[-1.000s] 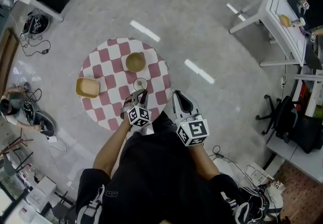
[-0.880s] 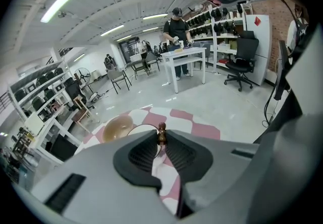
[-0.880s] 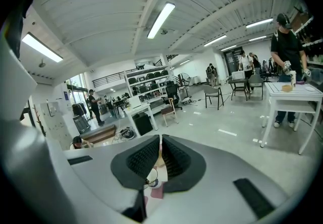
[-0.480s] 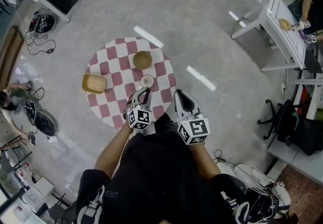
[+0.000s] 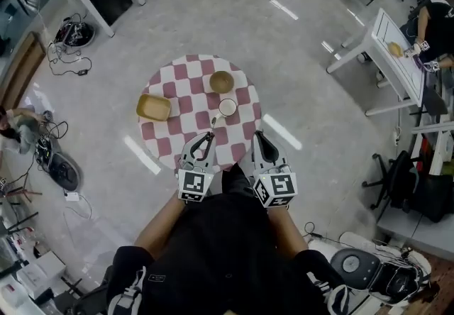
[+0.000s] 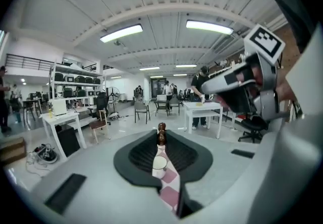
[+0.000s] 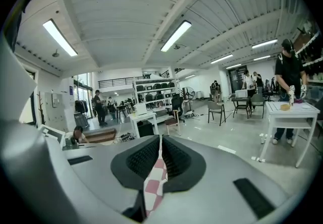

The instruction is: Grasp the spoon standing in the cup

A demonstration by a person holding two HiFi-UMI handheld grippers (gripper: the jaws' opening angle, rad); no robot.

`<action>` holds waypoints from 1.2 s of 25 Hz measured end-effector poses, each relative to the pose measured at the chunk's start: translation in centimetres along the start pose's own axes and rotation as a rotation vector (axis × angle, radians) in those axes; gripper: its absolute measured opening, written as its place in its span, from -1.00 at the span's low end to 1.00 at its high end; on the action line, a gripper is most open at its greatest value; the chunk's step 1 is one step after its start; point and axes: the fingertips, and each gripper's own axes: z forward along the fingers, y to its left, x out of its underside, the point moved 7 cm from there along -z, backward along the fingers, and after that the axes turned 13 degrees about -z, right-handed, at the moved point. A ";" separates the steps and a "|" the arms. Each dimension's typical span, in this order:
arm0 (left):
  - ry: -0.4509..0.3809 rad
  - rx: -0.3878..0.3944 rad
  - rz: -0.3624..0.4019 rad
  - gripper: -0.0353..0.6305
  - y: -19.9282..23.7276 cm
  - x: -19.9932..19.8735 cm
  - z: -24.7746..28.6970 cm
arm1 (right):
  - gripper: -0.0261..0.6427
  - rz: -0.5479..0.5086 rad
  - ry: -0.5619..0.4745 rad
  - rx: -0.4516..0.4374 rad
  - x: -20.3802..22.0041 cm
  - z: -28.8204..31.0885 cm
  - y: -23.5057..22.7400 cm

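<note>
**Item:** spoon (image 6: 161, 131). It sits centre frame in the left gripper view, and its dark beaded handle end shows right at the jaw tips. In the head view it is a thin pale sliver just below centre, slanting up-right toward the cup (image 5: 228, 107). The cup's mouth looks empty in the left gripper view, so the spoon appears to be out of it.

**Left gripper** (image 5: 206, 136): jaws drawn close, pinching the spoon handle at the tips. The gap behind the tips shows only the checked table (image 5: 186, 72) and the cup.

**Right gripper** (image 5: 257, 136): lower centre-right in the head view. Jaws pressed together at the tips, nothing between them.

**Other items:** bowl (image 5: 221, 81) just above the cup. Tray (image 5: 154, 107) at the left of the table.

**Handling (judgement):**
- Spoon prob. light and stiff, so no flex is expected.
- The handle is slim and rounded, and the beads are smooth. A tip-only pinch could let it swivel or slip.
- A better hold is on the straight shaft just under the beads, seated deeper on the ribbed pads.
- The cup looks small and light and is apt to tip if knocked.
- Spoon material can't be confirmed.
</note>
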 end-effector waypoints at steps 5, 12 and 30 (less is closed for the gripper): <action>-0.098 0.009 -0.091 -0.74 0.3 -2.1 -7.9 | -0.81 -0.015 -0.021 0.028 -0.1 -3.5 5.5; -0.182 -0.009 -0.154 -0.74 0.0 -3.8 -16.3 | -0.81 -0.014 -0.024 0.063 -0.5 -8.2 10.9; -0.255 0.017 -0.202 -0.74 -8.8 -5.4 -22.4 | -0.81 -0.015 -0.052 0.033 -0.5 -17.4 11.6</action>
